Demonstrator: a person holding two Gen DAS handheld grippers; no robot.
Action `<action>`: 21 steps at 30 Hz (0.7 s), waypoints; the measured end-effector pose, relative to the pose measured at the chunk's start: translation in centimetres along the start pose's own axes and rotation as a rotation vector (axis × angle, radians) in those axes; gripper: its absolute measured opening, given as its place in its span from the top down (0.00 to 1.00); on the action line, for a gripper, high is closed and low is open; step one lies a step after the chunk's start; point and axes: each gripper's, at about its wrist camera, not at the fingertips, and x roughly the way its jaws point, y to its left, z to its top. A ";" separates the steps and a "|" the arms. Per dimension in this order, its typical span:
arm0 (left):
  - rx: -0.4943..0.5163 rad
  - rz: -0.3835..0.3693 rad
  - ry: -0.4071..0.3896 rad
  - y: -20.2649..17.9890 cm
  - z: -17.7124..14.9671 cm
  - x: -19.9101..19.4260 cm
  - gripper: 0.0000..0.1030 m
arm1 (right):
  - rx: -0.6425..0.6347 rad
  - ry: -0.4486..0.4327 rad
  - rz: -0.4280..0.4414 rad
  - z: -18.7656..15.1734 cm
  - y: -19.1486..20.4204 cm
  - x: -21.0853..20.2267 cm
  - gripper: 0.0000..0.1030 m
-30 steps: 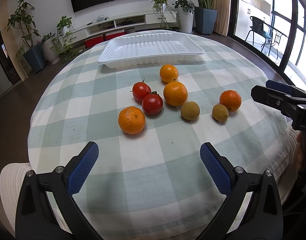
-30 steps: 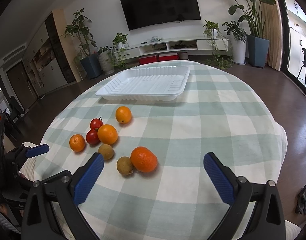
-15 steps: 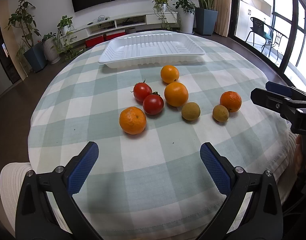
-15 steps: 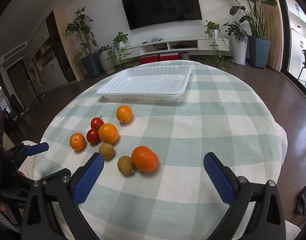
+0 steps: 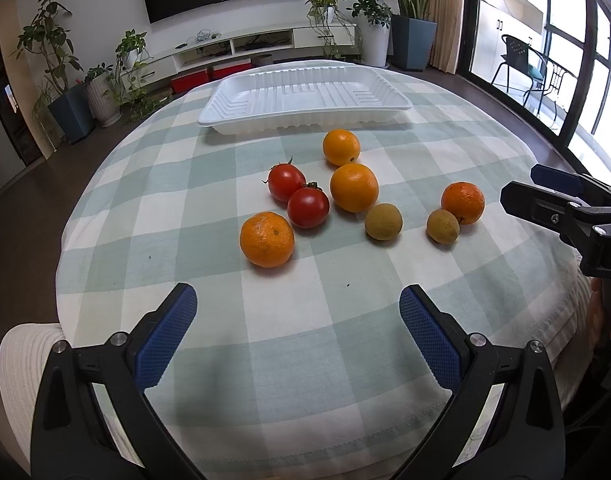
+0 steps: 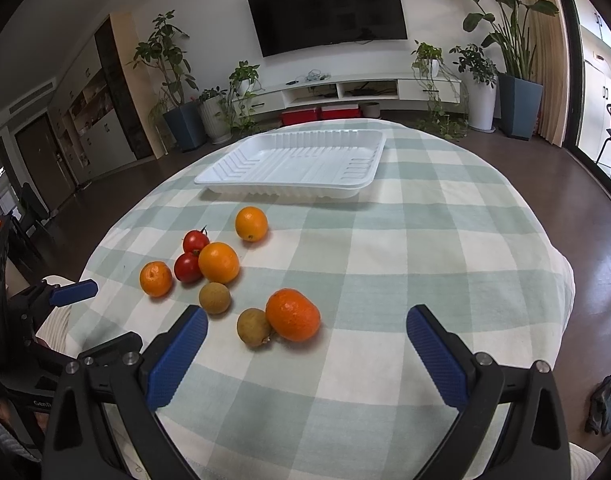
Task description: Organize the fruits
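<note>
Several fruits lie on the checked tablecloth: a near orange, two tomatoes, two more oranges, two small brown fruits and a darker orange. An empty white tray stands behind them. My left gripper is open and empty, above the cloth short of the near orange. My right gripper is open and empty, just short of the darker orange and a brown fruit. The tray lies beyond.
The round table drops off at its edges to a dark floor. The right gripper's fingers show at the right edge of the left wrist view. Plants and a TV cabinet stand at the far wall.
Both grippers have moved slightly forward toward the fruits; the fruits appear a little nearer. Both stay open. No fruit has moved.
</note>
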 end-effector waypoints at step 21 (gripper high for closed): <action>-0.059 -0.024 0.067 1.8 -0.6 2.4 0.00 | -0.086 0.099 0.001 -0.2 0.6 0.5 0.01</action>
